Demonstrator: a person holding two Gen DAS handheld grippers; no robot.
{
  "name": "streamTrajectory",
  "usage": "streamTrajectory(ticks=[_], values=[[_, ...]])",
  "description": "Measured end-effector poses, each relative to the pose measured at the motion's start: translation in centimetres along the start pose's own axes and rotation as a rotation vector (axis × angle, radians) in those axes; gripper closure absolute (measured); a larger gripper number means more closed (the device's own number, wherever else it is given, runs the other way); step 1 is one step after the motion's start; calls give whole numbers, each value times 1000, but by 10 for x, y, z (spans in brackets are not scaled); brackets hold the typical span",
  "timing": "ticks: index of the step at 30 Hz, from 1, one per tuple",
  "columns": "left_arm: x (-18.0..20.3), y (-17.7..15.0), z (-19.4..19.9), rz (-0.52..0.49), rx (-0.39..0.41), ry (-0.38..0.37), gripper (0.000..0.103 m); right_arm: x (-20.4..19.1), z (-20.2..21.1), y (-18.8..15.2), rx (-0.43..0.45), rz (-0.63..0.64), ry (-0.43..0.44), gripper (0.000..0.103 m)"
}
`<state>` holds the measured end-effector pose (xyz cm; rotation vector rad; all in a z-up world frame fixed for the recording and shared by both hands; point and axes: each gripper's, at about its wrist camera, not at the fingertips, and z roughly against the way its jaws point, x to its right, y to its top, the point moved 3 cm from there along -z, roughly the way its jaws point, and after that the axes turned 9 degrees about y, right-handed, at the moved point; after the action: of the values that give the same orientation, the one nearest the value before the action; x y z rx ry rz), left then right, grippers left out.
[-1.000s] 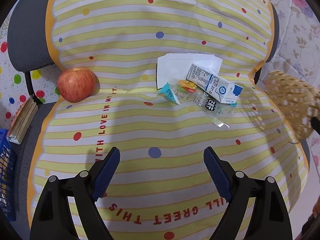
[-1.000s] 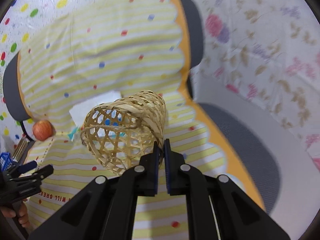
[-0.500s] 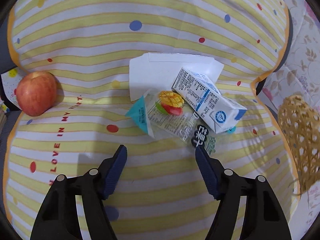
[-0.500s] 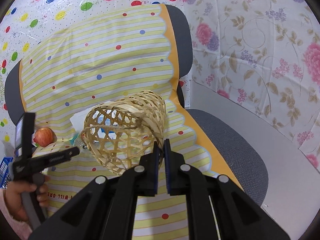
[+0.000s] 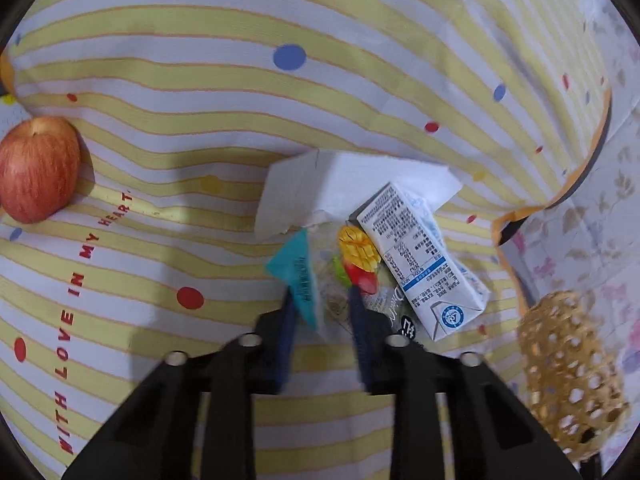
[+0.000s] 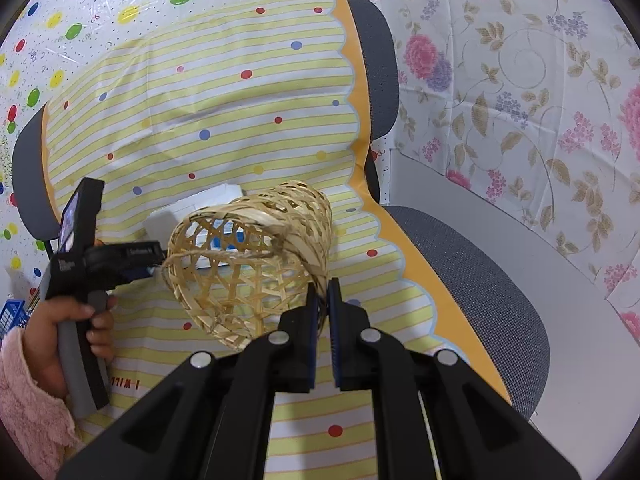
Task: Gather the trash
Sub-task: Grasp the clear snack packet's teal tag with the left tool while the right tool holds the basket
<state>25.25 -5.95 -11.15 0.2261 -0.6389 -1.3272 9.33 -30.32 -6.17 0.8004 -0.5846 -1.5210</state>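
The left claw (image 5: 320,300) has just been closing on a crinkly clear snack wrapper (image 5: 340,280) lying beside a waxy milk carton (image 5: 420,264) and a white napkin (image 5: 348,184) on the striped chair cover (image 5: 200,80). The right claw (image 6: 322,300) is clamped on the openwork woven basket (image 6: 248,260), seemingly empty; no trash looks collected yet.

Two wrist views, both angled down onto a covered chair seat

The left wrist camera sits close over the snack wrapper (image 5: 340,292) and milk carton (image 5: 420,264), looking along its fingers (image 5: 286,320). The right wrist camera looks from farther back (taking in seat and backrest). Both show the striped cover (image 6: 224,112), the wicker basket (image 5: 568,372) and the white paper (image 5: 360,184).
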Motion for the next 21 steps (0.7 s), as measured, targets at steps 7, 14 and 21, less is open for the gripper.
streamTrajectory(ticks=[7,14,21], values=[[-3,-21,91,-93,190,-57,100,-10,19,-3,12,1,18,97],[-7,-55,169,-205,300,-57,100,-21,48,-11,26,-1,38,97],[-3,-106,213,-311,353,-16,100,-33,73,-27,6,-2,61,97]])
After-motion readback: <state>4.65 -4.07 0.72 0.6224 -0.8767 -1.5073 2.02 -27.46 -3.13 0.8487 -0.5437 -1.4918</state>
